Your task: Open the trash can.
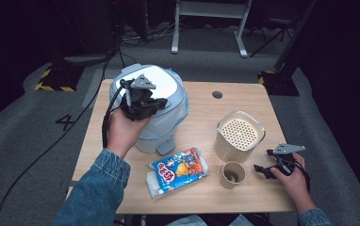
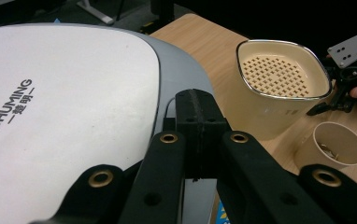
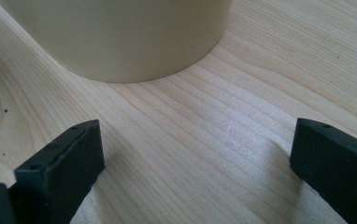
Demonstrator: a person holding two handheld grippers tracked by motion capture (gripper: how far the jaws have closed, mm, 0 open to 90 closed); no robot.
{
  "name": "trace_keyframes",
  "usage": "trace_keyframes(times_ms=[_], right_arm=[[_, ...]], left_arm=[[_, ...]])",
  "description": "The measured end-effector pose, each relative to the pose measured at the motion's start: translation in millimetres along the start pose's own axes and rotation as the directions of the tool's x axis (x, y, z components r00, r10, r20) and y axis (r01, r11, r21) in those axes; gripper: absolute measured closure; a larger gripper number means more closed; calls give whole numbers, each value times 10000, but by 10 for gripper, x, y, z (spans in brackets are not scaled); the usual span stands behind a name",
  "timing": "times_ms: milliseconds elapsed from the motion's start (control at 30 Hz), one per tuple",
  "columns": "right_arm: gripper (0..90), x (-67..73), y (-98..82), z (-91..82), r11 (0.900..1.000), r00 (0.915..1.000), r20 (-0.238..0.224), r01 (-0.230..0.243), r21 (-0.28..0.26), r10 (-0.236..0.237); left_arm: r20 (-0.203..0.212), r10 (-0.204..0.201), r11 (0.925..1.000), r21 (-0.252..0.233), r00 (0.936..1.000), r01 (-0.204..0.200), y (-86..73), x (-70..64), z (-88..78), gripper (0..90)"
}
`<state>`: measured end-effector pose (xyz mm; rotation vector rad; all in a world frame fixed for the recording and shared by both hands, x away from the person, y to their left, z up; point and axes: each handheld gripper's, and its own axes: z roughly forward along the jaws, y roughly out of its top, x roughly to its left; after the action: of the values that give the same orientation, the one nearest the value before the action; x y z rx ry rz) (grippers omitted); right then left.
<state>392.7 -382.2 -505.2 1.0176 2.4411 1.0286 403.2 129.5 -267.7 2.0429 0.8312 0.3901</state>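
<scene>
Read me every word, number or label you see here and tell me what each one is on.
"CHUMING", with small characters beneath too small to read: on the white bin lid.
"4": painted on the grey floor left of the table.
Snack packet: colourful print, too blurred to read.

Left arm: we see a denim sleeve [image 1: 95,188] come in from the near left edge of the table [image 1: 201,200], the forearm angled toward its far left corner.
Left hand: our left hand [image 1: 121,129] is raised, wrapped round the gripper's body.
Left gripper: our left gripper [image 1: 161,102] has its jaws pressed together, nothing between them, pointing toward the right edge.
Right hand: our right hand [image 1: 293,176] lies low by the near right corner.
Right gripper: our right gripper [image 1: 261,162] rests on the table, jaws spread wide and empty, pointing toward the left edge.
</scene>
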Motion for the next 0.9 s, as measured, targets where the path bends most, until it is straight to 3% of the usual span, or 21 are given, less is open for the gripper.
trace_keyframes(times_ms=[200,300,433,533,667,767,900], right_arm=[[29,0,0,0,10000,10000,-3,-5,-1,5],[29,1,0,0,10000,10000,-5,-8,0,8],[29,0,0,0,10000,10000,-3,-4,-1,4],[29,1,0,0,10000,10000,-3,-4,-1,4],[29,0,0,0,10000,10000,-4,-4,-1,4],[29,0,0,0,10000,10000,-4,-5,0,5],[29,0,0,0,10000,10000,-4,-4,-1,4]], left_arm=[[-451,497,9985,264,9977,-485,17,-68,8,899],[-134,443,9987,267,9989,-440,9,-79,30,899],[-361,541,9980,355,9979,-528,16,-116,41,900],[133,309,9991,289,9994,-313,8,-103,68,899],[128,464,9985,291,9988,-467,8,-112,66,897],[385,329,9994,-111,9987,-325,-11,-103,27,775],[1192,655,9959,-702,9907,-574,-52,-144,-106,623]])
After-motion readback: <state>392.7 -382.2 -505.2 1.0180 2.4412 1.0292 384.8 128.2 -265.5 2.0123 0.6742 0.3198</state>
